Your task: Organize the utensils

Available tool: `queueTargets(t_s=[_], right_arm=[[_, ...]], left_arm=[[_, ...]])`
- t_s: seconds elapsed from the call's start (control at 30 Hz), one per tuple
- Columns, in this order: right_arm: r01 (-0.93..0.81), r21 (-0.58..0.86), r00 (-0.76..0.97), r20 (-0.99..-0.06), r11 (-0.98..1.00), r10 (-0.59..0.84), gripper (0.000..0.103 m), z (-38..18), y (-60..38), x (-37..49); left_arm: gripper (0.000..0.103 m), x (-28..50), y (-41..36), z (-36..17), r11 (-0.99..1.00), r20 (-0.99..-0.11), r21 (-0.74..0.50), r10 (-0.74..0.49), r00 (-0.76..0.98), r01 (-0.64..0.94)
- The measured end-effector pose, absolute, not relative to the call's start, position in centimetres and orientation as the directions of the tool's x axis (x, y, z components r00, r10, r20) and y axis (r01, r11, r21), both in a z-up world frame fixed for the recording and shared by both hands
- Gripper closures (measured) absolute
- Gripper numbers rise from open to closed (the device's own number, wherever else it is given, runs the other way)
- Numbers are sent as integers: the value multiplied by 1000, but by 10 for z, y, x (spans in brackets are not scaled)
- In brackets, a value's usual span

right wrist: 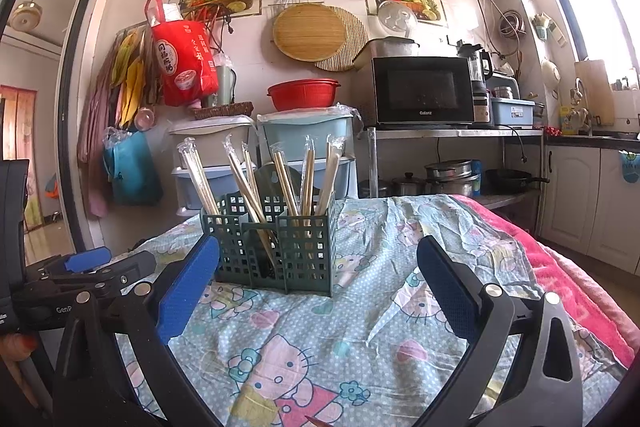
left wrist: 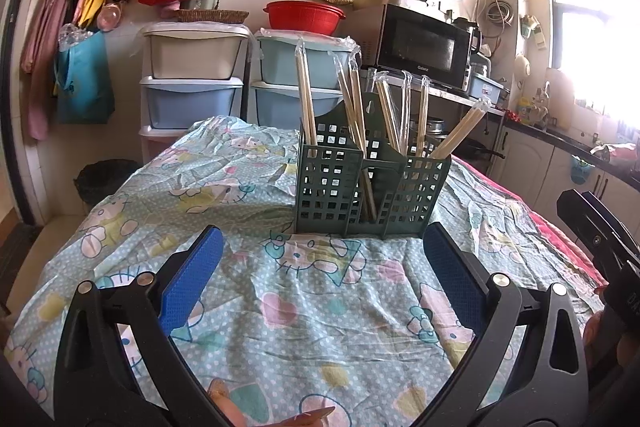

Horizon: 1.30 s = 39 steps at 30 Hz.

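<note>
A dark green perforated utensil holder (left wrist: 372, 187) stands upright on the cartoon-print tablecloth (left wrist: 304, 291), and also shows in the right wrist view (right wrist: 276, 247). Several plastic-wrapped pairs of wooden chopsticks (left wrist: 356, 107) stand in its compartments, also seen from the right wrist (right wrist: 280, 179). My left gripper (left wrist: 324, 263) is open and empty, just in front of the holder. My right gripper (right wrist: 318, 279) is open and empty, in front of and slightly right of the holder. The right gripper shows at the left view's right edge (left wrist: 600, 239). The left gripper shows at the right view's left edge (right wrist: 88, 267).
Plastic drawer units (left wrist: 192, 79) stand behind the table. A microwave (right wrist: 424, 93) sits on a metal shelf at the back right, with pots (right wrist: 448, 179) below. A pink blanket (right wrist: 568, 279) covers the table's right edge. A black bin (left wrist: 100, 179) stands at the left.
</note>
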State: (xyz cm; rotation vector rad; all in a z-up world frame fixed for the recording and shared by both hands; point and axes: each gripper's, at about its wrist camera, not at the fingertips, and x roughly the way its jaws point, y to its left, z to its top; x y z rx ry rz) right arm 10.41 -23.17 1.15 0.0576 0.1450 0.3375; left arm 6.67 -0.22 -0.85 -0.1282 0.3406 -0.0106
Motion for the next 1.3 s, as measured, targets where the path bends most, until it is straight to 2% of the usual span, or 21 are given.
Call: queueTargets(t_s=[1.0, 1.17, 1.3], right_arm=[[-322, 84, 934, -133, 943, 331, 7, 10, -233, 104], [-317, 89, 935, -140, 944, 327, 7, 10, -235, 106], [-279, 101, 938, -184, 955, 293, 7, 8, -240, 111]], left_arm=[[11, 67, 0, -10, 992, -340, -127, -22, 940, -22], [11, 70, 3, -14, 991, -357, -130, -18, 934, -31], [11, 76, 6, -15, 989, -412, -130, 11, 911, -71]])
